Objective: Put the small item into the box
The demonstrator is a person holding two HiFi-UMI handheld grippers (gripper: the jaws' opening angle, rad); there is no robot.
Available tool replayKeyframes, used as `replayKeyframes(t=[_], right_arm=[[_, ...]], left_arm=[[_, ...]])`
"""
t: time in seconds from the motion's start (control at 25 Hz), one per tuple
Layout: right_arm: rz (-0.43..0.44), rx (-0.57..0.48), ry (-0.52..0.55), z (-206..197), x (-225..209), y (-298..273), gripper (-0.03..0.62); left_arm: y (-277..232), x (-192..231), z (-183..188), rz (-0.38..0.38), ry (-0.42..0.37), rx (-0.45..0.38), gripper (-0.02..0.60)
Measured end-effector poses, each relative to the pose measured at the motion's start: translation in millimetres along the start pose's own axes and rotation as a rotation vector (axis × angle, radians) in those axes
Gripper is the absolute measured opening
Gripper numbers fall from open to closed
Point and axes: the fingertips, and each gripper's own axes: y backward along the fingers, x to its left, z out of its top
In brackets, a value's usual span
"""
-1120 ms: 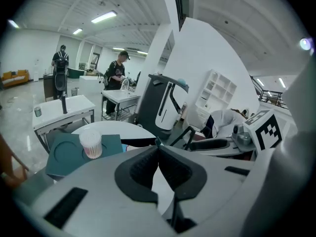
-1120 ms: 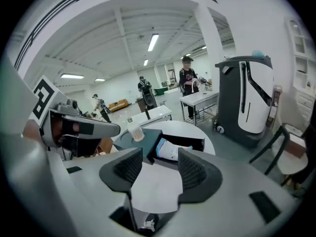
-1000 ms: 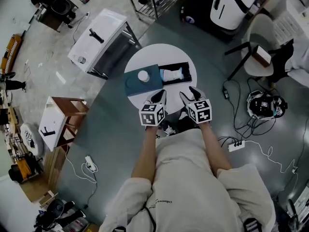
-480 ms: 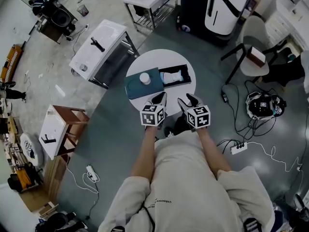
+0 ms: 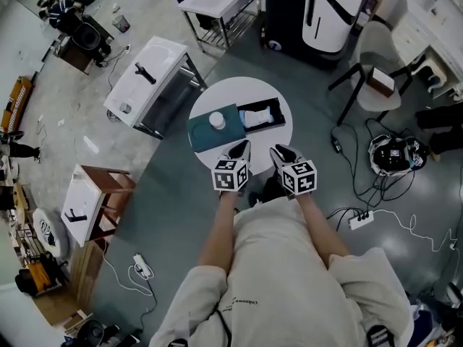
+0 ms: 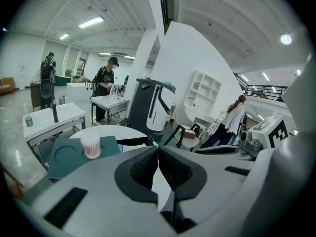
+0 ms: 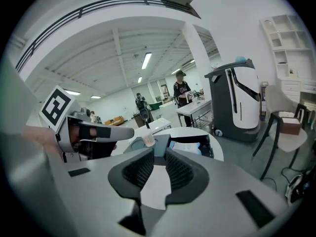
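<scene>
A round white tabletop (image 5: 223,91) stands on a grey floor (image 5: 181,194). To its left is a white rectangular table (image 5: 165,53) with a dark handled object (image 5: 145,73) lying on it. Lower left stands a wooden-framed stand (image 5: 107,170). Beyond the tabletop rises a tall black-and-white machine (image 5: 329,6). A grey chair (image 5: 372,49) at the right bears a small brown-and-white box (image 5: 378,80). Cables trail over the floor to a white power strip (image 5: 356,220) (a second strip (image 5: 141,266) lies at the left). In the left gripper view a person in dark clothes (image 6: 105,85) stands at a far table, and white shelves (image 6: 202,90) stand against the wall.
</scene>
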Motion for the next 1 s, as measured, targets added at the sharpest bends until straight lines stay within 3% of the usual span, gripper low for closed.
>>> replayKeyframes(t=[0.08, 0.32, 0.48, 1.0], right_arm=[[-0.015, 0.003, 0.004, -1, -2, 1, 0.074], [-0.031, -0.007, 0.009, -2, -9, 9, 0.041], [-0.005, 0.012, 0.039, -8, -3, 10, 0.038], [-0.038, 0.049, 0.084, -19, -4, 17, 0.038]], left_arm=[[-1, -1, 2, -0.004, -0.003, -0.005, 0.021], [-4, -6, 1, -0.011, 0.006, -0.012, 0.021], [-4, -8, 1, -0.017, -0.003, -0.009, 0.021], [2, -9, -6, -0.015, 0.0, -0.002, 0.021]])
